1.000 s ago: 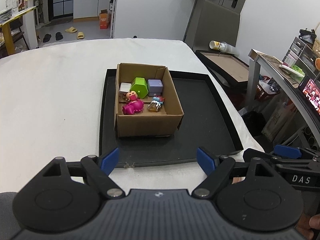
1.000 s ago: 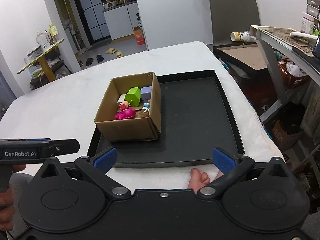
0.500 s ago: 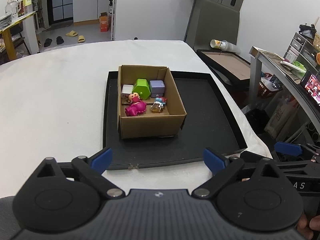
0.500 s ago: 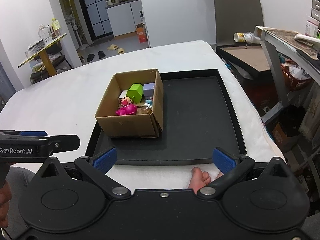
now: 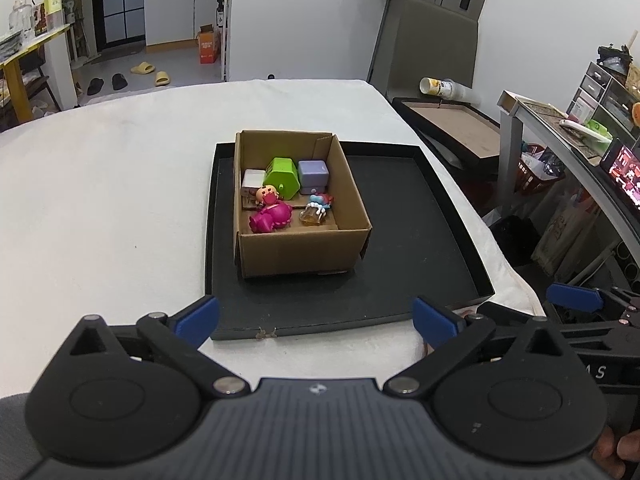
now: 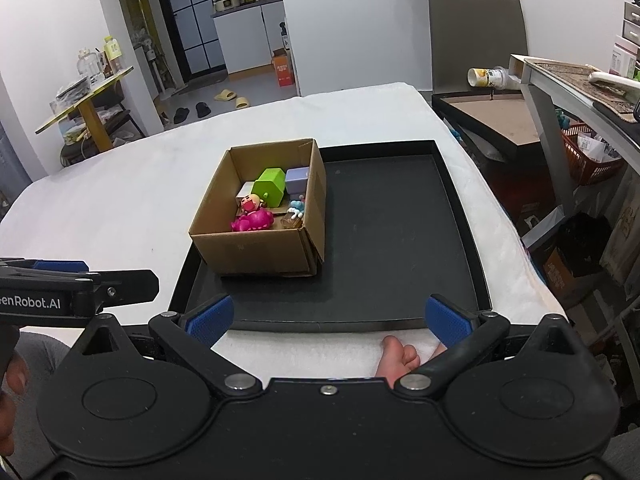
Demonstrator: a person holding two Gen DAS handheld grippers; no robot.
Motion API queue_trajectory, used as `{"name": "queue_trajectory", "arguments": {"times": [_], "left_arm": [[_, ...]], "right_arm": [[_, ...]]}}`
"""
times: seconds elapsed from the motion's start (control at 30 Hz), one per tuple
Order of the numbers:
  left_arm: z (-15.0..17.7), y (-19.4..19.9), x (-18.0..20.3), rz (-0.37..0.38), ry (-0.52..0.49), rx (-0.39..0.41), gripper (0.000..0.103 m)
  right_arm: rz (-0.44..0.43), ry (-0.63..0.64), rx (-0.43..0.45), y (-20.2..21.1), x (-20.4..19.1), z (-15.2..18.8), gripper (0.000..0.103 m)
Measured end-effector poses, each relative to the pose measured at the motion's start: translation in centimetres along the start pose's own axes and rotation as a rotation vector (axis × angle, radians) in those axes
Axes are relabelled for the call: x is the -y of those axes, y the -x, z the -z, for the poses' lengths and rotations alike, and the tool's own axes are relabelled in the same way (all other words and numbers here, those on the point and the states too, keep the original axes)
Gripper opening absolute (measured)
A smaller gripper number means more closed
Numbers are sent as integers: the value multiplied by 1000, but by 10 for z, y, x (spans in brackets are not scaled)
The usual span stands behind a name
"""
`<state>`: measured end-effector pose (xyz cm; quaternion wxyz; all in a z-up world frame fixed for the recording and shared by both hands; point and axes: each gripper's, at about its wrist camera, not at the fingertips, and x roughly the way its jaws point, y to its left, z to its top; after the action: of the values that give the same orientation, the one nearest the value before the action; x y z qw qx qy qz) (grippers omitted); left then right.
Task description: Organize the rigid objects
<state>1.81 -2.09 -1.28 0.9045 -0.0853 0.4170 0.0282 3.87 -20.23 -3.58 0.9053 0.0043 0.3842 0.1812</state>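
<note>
A cardboard box (image 5: 300,252) (image 6: 256,254) stands on the left part of a black tray (image 5: 408,240) (image 6: 392,232). Inside the box lie a green block (image 5: 284,178) (image 6: 270,186), a lilac cube (image 5: 313,174) (image 6: 297,179), a white block (image 5: 253,179), a pink doll (image 5: 271,210) (image 6: 252,216) and a small blue-and-white figure (image 5: 318,208) (image 6: 297,208). My left gripper (image 5: 316,316) is open and empty, held back before the tray's near edge. My right gripper (image 6: 326,316) is open and empty, also before the near edge.
The tray lies on a white-covered table (image 5: 100,184) (image 6: 120,192). Its right part is bare. To the right stand a second framed tray (image 5: 456,128), a cup on its side (image 5: 440,87) and a grey desk (image 6: 576,84). A bare foot (image 6: 400,356) shows below the table edge.
Both grippers have drawn back and risen a little from the tray; the box looks slightly farther. Their jaws have stayed open and the toys have not moved.
</note>
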Motion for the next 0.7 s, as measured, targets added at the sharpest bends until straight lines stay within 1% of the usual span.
{"name": "queue_trajectory", "arguments": {"times": [0.33,0.7], "left_arm": [[-3,2,-3,-20,-10,-2,102],[-4,5,-10,-21,2,-9,102]], "right_arm": [[-5,-4,9,2,1,0,103],[-14,-4,17,5,2,0,103]]}}
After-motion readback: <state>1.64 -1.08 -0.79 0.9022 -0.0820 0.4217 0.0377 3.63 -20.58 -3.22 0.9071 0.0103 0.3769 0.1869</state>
